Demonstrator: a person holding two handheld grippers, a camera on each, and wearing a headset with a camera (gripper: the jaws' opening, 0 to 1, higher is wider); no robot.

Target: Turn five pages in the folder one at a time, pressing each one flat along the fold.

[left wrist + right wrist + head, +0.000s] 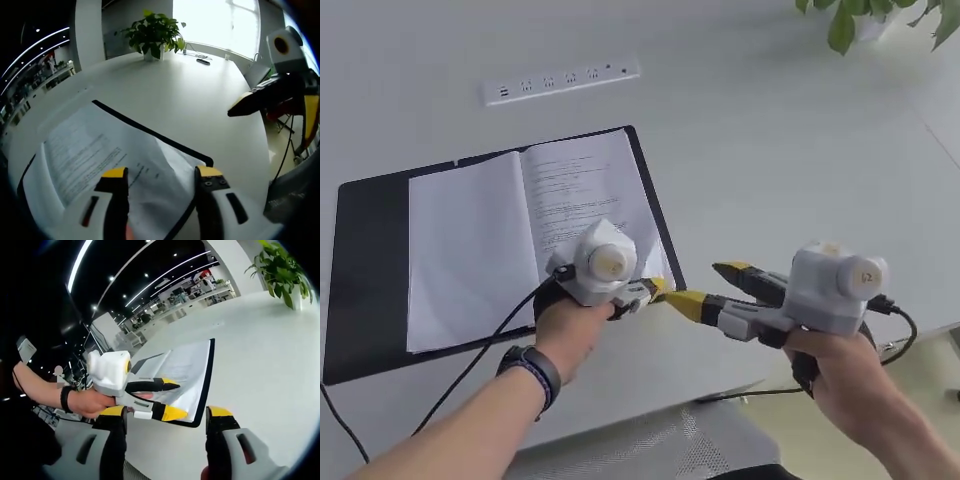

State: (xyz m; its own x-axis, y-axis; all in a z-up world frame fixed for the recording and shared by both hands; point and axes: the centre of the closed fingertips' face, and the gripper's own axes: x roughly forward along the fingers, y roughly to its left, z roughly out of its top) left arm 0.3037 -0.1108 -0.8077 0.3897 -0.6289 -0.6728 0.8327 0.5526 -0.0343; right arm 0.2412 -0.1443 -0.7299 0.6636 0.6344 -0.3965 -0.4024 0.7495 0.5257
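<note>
A black folder [365, 270] lies open on the white table, with a blank left page [470, 250] and a printed right page [585, 190]. My left gripper [655, 290] is open at the folder's near right corner. In the left gripper view it [162, 172] straddles the right page [85, 150], whose corner curves up between the jaws. My right gripper [708, 285] is open just right of the folder, pointing at the left one and holding nothing. The right gripper view [166, 411] shows the left gripper [179, 400] in front of the folder [207, 375].
A white power strip [560, 80] lies beyond the folder. A potted plant [865, 20] stands at the table's far right corner. The table's near edge runs just under both hands. Cables trail from each gripper off that edge.
</note>
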